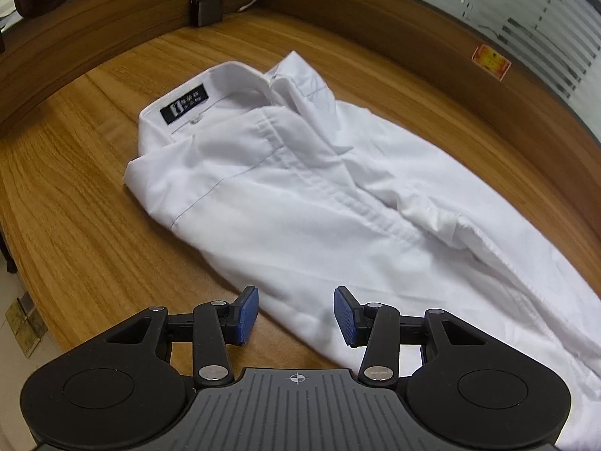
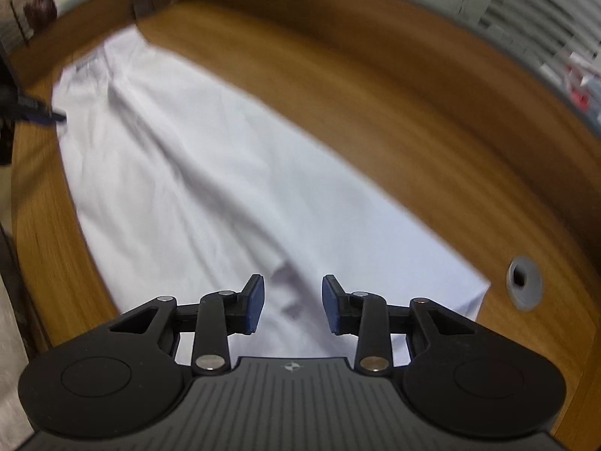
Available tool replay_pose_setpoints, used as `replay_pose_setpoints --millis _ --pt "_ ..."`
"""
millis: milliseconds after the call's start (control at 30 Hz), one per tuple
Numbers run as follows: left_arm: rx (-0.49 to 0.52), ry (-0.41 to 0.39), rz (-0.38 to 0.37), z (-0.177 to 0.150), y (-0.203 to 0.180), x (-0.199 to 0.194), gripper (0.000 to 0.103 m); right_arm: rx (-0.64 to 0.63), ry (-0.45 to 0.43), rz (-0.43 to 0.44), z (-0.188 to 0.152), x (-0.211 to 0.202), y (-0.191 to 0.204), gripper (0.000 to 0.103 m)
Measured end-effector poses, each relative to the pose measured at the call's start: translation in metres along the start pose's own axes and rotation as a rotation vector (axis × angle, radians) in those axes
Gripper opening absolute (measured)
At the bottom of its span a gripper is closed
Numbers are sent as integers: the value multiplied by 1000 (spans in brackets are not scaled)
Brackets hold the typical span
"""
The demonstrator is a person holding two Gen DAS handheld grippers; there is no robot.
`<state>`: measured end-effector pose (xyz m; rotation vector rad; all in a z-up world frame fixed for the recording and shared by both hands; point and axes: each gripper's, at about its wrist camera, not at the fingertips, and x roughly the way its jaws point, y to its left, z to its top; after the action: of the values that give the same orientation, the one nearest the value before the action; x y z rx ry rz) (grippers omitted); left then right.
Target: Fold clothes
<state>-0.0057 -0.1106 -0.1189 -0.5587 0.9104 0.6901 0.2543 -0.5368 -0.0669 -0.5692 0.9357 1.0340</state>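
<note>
Your left gripper (image 1: 296,315) hovers with jaws apart and empty at the near edge of a white shirt (image 1: 319,203); your right gripper (image 2: 293,304), also parted and empty, hangs over its hem end. The shirt lies long and narrow on the wooden table (image 1: 82,173), sides turned in; judging by that, crosswise folds remain.

Both grippers share 1 build. The left gripper (image 1: 296,315) has matte black linkage arms, 2 round black discs at its sides, silver pivot pins, and a grey ribbed plate bearing a small crosshair mark. Its pads (image 1: 248,314) are blue and ribbed. The right gripper (image 2: 293,303) looks identical.
</note>
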Motion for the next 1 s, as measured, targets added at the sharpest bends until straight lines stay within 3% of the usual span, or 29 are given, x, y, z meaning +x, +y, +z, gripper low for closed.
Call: replay_pose_setpoints --millis 100,200,533,667,1000 --pt "19 -12 0 1 -8 2 46 33 -33 -52 16 6 -14 53" --pt "35 -15 -1 2 -16 4 46 65 -29 -85 35 31 -33 53" --pt "109 4 20 0 -25 22 42 17 44 4 79 113 -43 65" --pt "120 7 19 14 -21 30 39 -15 73 12 83 124 -33 65" --pt "185 8 -11 54 -12 54 38 48 88 -11 69 119 -20 66"
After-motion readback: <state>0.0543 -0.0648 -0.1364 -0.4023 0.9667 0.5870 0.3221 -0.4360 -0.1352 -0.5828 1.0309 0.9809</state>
